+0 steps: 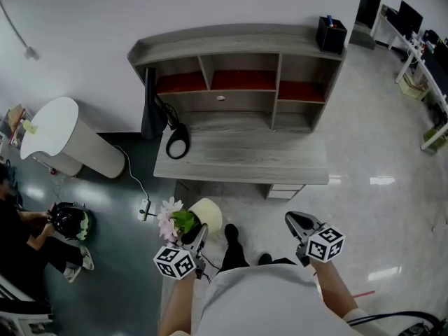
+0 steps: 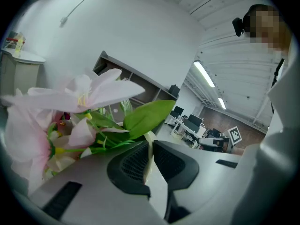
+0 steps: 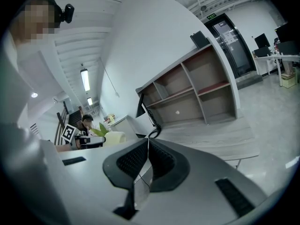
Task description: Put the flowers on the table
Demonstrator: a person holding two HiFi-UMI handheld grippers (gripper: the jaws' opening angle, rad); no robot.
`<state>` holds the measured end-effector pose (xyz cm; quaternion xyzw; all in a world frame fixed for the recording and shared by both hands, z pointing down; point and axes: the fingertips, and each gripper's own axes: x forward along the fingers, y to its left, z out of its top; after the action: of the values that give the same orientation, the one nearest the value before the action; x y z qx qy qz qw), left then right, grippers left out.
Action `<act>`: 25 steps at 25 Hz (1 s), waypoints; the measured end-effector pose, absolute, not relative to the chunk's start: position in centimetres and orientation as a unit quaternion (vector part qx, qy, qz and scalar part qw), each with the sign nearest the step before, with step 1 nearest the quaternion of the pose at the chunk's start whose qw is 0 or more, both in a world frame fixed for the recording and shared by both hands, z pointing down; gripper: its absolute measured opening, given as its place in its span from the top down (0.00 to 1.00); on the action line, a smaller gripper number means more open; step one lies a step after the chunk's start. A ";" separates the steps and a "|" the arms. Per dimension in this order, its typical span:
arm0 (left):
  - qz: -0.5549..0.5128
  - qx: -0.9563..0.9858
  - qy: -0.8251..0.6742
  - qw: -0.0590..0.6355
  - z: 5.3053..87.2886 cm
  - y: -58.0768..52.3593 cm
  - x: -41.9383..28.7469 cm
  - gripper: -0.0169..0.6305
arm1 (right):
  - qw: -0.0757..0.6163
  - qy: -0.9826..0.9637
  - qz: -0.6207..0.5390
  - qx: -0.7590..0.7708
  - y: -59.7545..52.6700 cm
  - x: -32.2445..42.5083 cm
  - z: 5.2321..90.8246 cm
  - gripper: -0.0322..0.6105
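A: Left gripper point(image 1: 197, 236)?
B: Clamped. Jaws nearly together on the thin cream rim of the pot point(image 1: 207, 214). The left gripper view shows that rim point(image 2: 149, 154) pinched between the pads.

A: Flowers?
B: Pink flowers point(image 1: 169, 218) with green leaves sit in that pot, sticking out on its left side. In the left gripper view the flowers point(image 2: 77, 97) fill the left half, with a big leaf point(image 2: 150, 116) just over the jaws.

A: On the table yet?
B: No. The pot is in the air, off the grey desk point(image 1: 241, 161), on the person's side of its near edge and over the floor point(image 1: 378, 208).

A: Right gripper point(image 1: 298, 222)?
B: Closed, with nothing in it. In the right gripper view the tips of the right gripper point(image 3: 148, 142) meet, and the desk point(image 3: 211, 134) lies beyond them.

A: Anything else?
B: Shelves point(image 1: 241, 82) stand at the back of the desk, with a black box point(image 1: 331, 33) on top at the right end. The desk's middle is bare.
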<state>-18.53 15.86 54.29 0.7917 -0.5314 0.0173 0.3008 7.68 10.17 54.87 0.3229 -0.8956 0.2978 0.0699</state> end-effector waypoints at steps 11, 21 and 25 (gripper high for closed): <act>0.027 0.817 -0.490 0.302 54.3 6.8 -22.7 0.90 | 0.071 -0.880 0.301 0.361 3.5 3.5 54.6 0.92; 0.063 0.855 -0.426 0.289 54.6 -0.1 -25.3 0.90 | 0.064 -0.855 0.302 0.416 -0.6 0.2 54.2 0.92; 0.082 0.870 -0.399 0.277 54.8 -2.3 -25.9 0.90 | 0.060 -0.841 0.306 0.443 -0.9 -0.5 54.5 0.92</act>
<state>-25.88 -2.27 54.81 0.8703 -0.3988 0.0819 0.2773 -0.49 -0.93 54.48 0.4430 -0.8406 0.3060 0.0596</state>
